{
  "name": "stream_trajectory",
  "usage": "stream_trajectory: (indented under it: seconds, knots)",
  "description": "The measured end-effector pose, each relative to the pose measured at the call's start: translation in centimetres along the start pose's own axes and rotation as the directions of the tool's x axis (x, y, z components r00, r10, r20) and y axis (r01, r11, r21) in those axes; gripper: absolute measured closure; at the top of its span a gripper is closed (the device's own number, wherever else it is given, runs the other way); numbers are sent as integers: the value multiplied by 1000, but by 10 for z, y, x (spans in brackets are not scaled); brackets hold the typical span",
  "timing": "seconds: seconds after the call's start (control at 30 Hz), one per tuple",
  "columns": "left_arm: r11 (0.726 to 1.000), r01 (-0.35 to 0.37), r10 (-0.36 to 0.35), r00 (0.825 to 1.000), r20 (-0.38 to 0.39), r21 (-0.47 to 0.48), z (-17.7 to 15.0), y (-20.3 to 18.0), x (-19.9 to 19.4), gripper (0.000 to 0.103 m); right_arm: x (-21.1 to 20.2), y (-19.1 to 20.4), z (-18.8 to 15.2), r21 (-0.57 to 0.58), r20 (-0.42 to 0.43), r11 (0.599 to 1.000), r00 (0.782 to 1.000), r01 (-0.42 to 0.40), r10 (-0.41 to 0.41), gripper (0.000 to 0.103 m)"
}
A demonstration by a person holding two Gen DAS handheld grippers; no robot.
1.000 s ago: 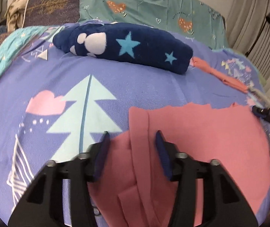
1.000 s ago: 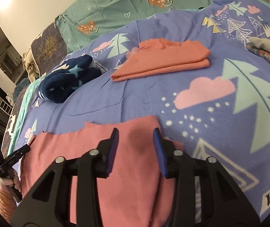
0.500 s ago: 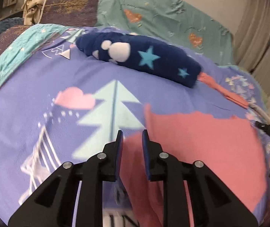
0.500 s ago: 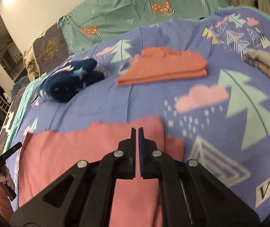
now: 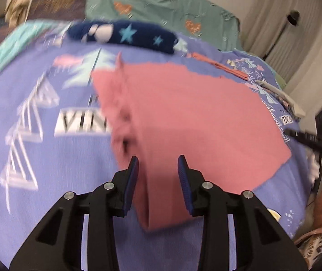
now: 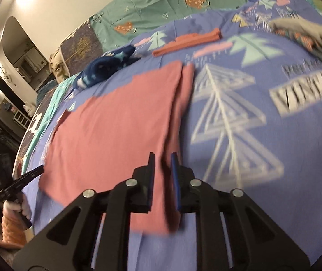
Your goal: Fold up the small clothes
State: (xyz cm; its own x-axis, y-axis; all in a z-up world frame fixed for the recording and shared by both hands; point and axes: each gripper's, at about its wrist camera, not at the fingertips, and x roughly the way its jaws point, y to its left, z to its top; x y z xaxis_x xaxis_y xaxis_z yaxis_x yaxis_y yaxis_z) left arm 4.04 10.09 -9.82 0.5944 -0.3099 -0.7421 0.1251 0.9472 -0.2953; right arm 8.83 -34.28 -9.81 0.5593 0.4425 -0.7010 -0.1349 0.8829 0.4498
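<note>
Pink cloth (image 5: pixel 183 113) lies flat on the bed (image 5: pixel 48 158); my left gripper (image 5: pixel 158 169) gapes wide above it, my right gripper (image 6: pixel 162 169) narrow, gripping nothing.

Black left gripper (image 5: pixel 157 174), blue-padded jaws, silver screws, peach sleeve (image 6: pixel 12 228)

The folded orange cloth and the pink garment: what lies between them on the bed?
In the right wrist view, only bare purple printed bedspread separates the folded orange cloth from the pink garment. Nothing else lies there.
</note>
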Motion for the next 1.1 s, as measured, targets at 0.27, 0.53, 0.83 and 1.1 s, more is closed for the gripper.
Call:
stream_trajectory:
  seconds: [0.27,0.53,0.83,1.1]
  knots:
    - [999,48,-48,999,10,-14,-25,-4,-17,69,-10,-3,-36,25,-35,1000,999,-9,10,76]
    - [1000,22,-22,1000,18,-19,-35,-1,-21,102,-11,3,-42,6,-26,1000,1000,-5,5,93]
    - [993,-111,114,991,-72,46,-47,6,-21,103,-27,0,-41,-1,2,1000,1000,29,-29,100]
    - [994,-94,91,995,52,60,-38,1,-52,103,-21,2,-46,-15,-2,997,997,79,-79,97]
